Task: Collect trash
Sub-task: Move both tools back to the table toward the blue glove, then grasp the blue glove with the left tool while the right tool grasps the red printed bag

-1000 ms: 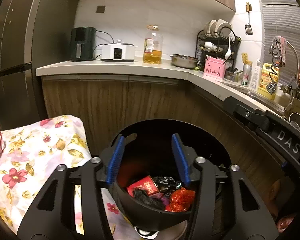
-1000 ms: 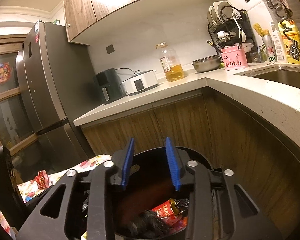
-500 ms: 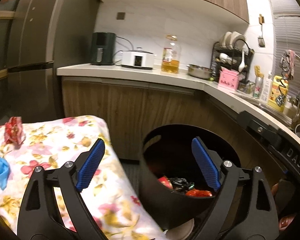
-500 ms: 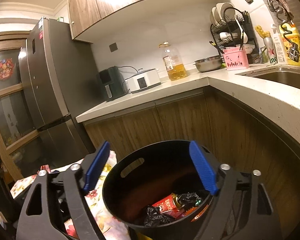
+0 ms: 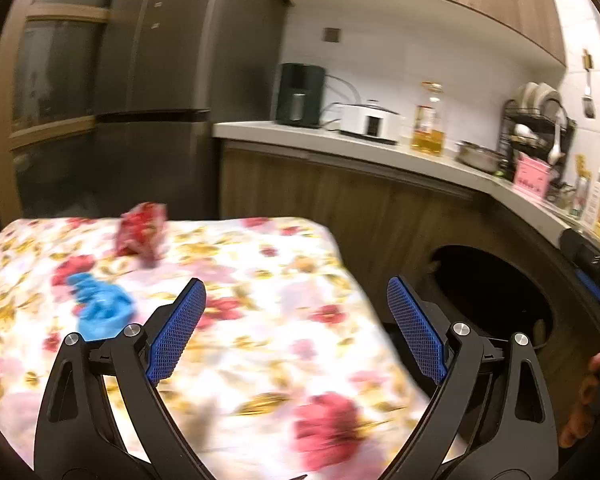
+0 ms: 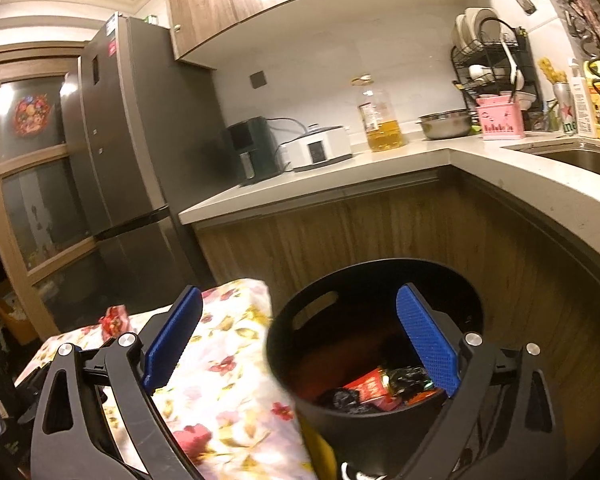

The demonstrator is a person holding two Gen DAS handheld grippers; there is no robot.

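A dark double-door refrigerator [image 6: 124, 152] is seen at the left of the kitchen, and beside it runs an L-shaped bench [image 6: 380, 168] with wooden cabinet fronts. On the bench are set a black appliance [image 6: 252, 148], a white cooker [image 6: 320, 148], a bottle of oil [image 6: 382, 120], a steel bowl [image 6: 446, 124], a pink caddy [image 6: 500, 120] and a dish rack [image 6: 496, 60]. A table covered by a floral cloth [image 5: 260, 300] is placed in front of the refrigerator. A black trash bin [image 6: 364, 360] stands just beside the cloth's edge, below the bench corner; red and black wrappers [image 6: 380, 390] are seen lying in its bottom. On the cloth, a crumpled red wrapper [image 5: 142, 232] and a crumpled blue piece [image 5: 100, 308] are left near each other, well apart from the bin; both are blurred.

The left tool [image 5: 296, 324] is held over the cloth with its blue pads spread wide apart and nothing between them. The right tool [image 6: 300, 340] is held above the bin's rim and the cloth's edge; its jaws are opening, with nothing gripped between them. Part of a hand [image 5: 584, 396] is seen at the right edge of the left wrist view.
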